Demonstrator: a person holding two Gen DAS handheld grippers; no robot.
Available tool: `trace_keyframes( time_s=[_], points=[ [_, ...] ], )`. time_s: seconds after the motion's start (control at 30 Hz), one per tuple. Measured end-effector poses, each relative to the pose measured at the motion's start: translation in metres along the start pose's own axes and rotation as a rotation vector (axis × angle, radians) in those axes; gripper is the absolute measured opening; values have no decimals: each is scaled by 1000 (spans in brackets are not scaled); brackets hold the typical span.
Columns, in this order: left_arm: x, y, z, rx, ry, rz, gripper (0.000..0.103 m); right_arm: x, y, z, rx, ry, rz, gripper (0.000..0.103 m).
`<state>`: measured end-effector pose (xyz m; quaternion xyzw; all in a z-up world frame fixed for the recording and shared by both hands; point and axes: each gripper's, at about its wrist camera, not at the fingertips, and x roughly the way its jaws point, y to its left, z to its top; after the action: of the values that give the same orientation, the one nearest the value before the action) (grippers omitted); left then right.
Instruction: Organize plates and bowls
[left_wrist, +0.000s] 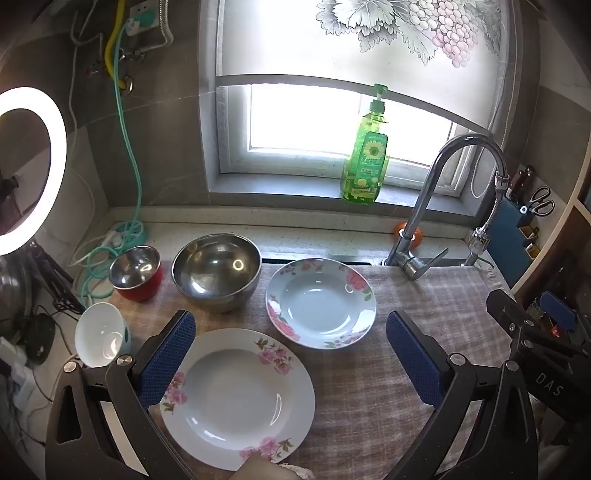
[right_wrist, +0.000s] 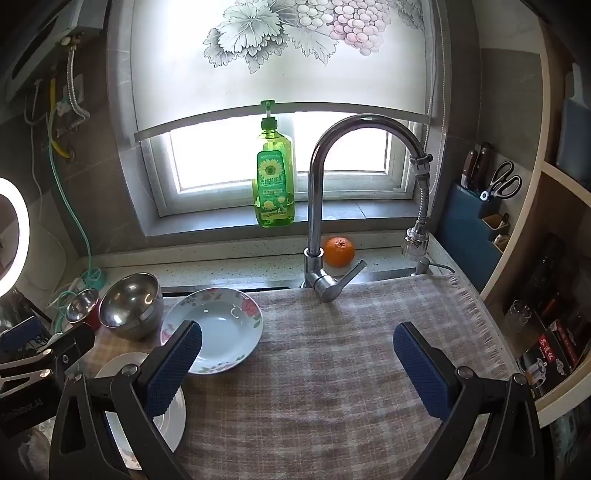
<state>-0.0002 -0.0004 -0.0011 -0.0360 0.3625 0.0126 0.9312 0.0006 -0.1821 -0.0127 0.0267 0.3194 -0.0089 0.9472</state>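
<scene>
On a checked cloth (left_wrist: 424, 295) lie a large flat floral plate (left_wrist: 238, 398) near me and a deeper floral plate (left_wrist: 320, 302) behind it. A large steel bowl (left_wrist: 217, 271), a small steel bowl in a red holder (left_wrist: 136, 272) and a white bowl (left_wrist: 100, 334) stand at the left. My left gripper (left_wrist: 291, 350) is open and empty, above the near plate. My right gripper (right_wrist: 297, 363) is open and empty over the bare cloth (right_wrist: 351, 350), with the deep plate (right_wrist: 218, 328) just behind its left finger. The flat plate (right_wrist: 147, 406) is partly hidden by that finger.
A tap (right_wrist: 325, 206) rises behind the cloth, with an orange (right_wrist: 339, 252) beside it. A green soap bottle (right_wrist: 273, 184) stands on the sill. A knife and scissors holder (right_wrist: 487, 206) is at the right. A ring light (left_wrist: 22, 170) and cables (left_wrist: 110, 251) are at the left.
</scene>
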Motion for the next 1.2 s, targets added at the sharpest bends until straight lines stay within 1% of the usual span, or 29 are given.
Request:
trace_keyframes(
  time_s=[0.07, 0.3, 0.33, 0.37, 0.5, 1.2],
  points=[
    [6, 1, 1, -8, 17, -8, 103, 0, 0, 0, 0, -1, 0, 103],
    [11, -1, 5, 4, 20, -12, 103, 3, -1, 2, -9, 13, 2, 103],
    [12, -2, 5, 7, 20, -13, 103, -1, 1, 1, -8, -3, -4, 103],
    [7, 1, 0, -3, 10, -16, 103, 0, 1, 1, -9, -2, -4, 103],
    [9, 1, -1, -3, 10, -21, 103, 1, -1, 2, -6, 1, -2, 103],
    [8, -2, 5, -8, 7, -26, 103, 9, 5, 2, -18, 2, -4, 103]
  ],
)
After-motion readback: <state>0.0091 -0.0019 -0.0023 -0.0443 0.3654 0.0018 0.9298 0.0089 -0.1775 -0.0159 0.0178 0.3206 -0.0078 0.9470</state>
